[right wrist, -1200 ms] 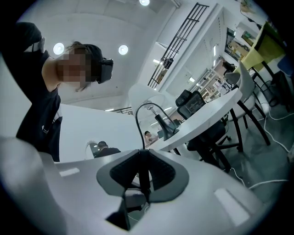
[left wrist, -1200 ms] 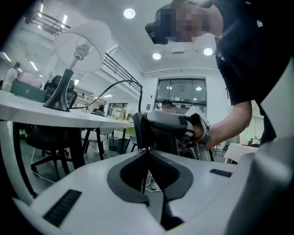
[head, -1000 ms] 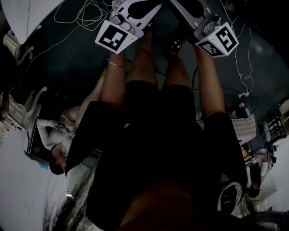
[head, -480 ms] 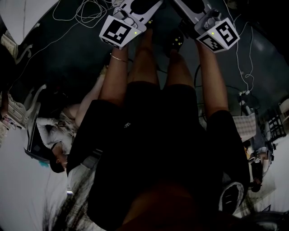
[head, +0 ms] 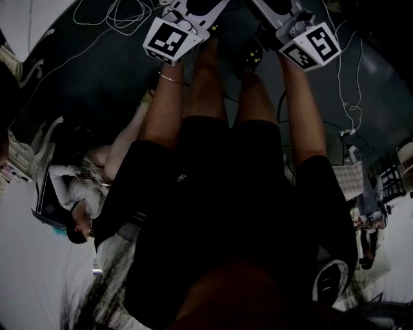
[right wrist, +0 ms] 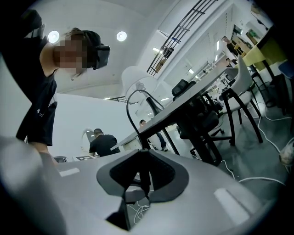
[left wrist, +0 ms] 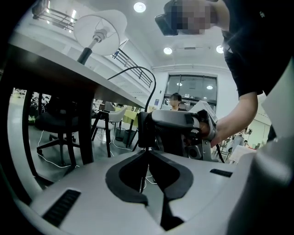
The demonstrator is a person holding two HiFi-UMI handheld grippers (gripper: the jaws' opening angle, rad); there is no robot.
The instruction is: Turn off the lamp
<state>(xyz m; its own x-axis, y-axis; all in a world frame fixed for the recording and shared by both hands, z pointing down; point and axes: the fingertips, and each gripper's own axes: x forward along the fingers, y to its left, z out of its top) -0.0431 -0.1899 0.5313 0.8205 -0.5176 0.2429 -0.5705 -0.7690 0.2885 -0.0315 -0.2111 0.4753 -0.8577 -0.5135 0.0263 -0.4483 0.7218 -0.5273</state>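
Though aimed beneath the desk (left wrist: 55, 62), shows in left gripper view left gripper (left wrist: 148, 149) closed on nothing, lamp (left wrist: 100, 28) up top, well apart. Right gripper view: right gripper (right wrist: 143, 150) likewise closed, empty; lamp on desk beyond. Head view: both low before legs (head: 213, 97), over cables (head: 122, 19).

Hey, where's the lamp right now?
In the left gripper view the lamp is at the upper left, standing on the dark table with its white shade tilted toward the camera. A black chair sits below it, under the table.
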